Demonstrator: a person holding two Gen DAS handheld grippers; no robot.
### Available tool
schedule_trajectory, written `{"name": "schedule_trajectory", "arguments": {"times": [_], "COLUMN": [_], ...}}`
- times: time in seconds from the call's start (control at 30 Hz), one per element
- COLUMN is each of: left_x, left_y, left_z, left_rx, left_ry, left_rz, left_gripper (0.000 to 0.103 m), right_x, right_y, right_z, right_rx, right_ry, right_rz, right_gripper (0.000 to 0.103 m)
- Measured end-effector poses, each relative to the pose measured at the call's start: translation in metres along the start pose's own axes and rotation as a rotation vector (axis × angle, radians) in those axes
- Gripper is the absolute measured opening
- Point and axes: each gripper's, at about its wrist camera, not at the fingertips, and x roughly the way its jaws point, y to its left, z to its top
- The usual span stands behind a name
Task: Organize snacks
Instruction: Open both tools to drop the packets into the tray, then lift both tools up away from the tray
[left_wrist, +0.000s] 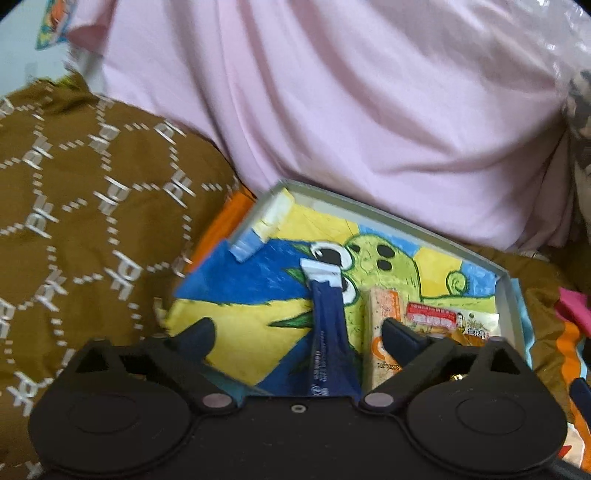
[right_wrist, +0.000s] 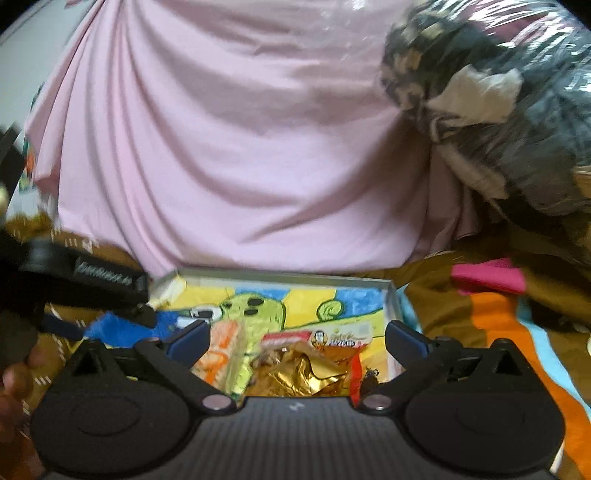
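I count four snacks in one shallow grey tray (left_wrist: 384, 212) whose floor is a crayon-style picture of a green cartoon creature on yellow and blue: a long dark blue stick pack (left_wrist: 330, 332) with a white crimped end, an orange-and-cream wafer bar (left_wrist: 384, 314) just right of it, a red-and-white sachet (left_wrist: 432, 317) with a small printed figure, and a crumpled gold foil wrapper (right_wrist: 317, 373) nearest my right side. All four sit in the tray's near right part; the far left part holds none. A white-and-blue flap (left_wrist: 262, 229) is folded along the tray's left wall. My left claw (left_wrist: 299, 332) is spread wide, nothing pinched; the blue stick pack lies between its fingers but the pads are clear of it. My right claw (right_wrist: 295, 339) is spread wide too, above the gold wrapper and sachet, gripping nothing. In the right wrist view the other gripper's black body (right_wrist: 85, 280) cuts in from the left over the tray's left corner. Tray rests on a bed: brown blanket with white lettering (left_wrist: 92, 206) on the left, a striped orange, pink and light blue cover (right_wrist: 517, 321) on the right. A big pink cloth (left_wrist: 351, 110) bulges right behind the tray, with a clear plastic bag of dark patterned fabric (right_wrist: 480, 92) on its right.
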Motion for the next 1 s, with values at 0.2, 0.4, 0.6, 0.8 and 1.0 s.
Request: {"name": "schedule_trajectory", "arguments": {"times": [0.2, 0.4, 0.6, 0.8, 1.0], "left_x": [-0.048, -0.088, -0.116, -0.137, -0.149], "left_y": [0.011, 0.022, 0.037, 0.052, 0.071], "left_z": [-0.006, -0.017, -0.035, -0.054, -0.079], "left_rx": [0.027, 0.061, 0.083, 0.111, 0.150], "left_ry": [-0.036, -0.038, -0.008, 0.023, 0.074], "left_rz": [-0.009, -0.014, 0.006, 0.023, 0.047], "left_gripper": [0.102, 0.102, 0.102, 0.102, 0.102], "right_x": [-0.035, -0.068, -0.101, -0.127, -0.153], "right_y": [0.006, 0.018, 0.030, 0.042, 0.051], "right_z": [0.015, 0.020, 0.018, 0.004, -0.017], "right_rx": [0.016, 0.008, 0.024, -0.008, -0.056], "right_ry": [-0.042, -0.072, -0.083, -0.053, 0.012], "right_rz": [0.021, 0.030, 0.036, 0.057, 0.069], "right_gripper": [0.103, 0.103, 0.103, 0.103, 0.103]}}
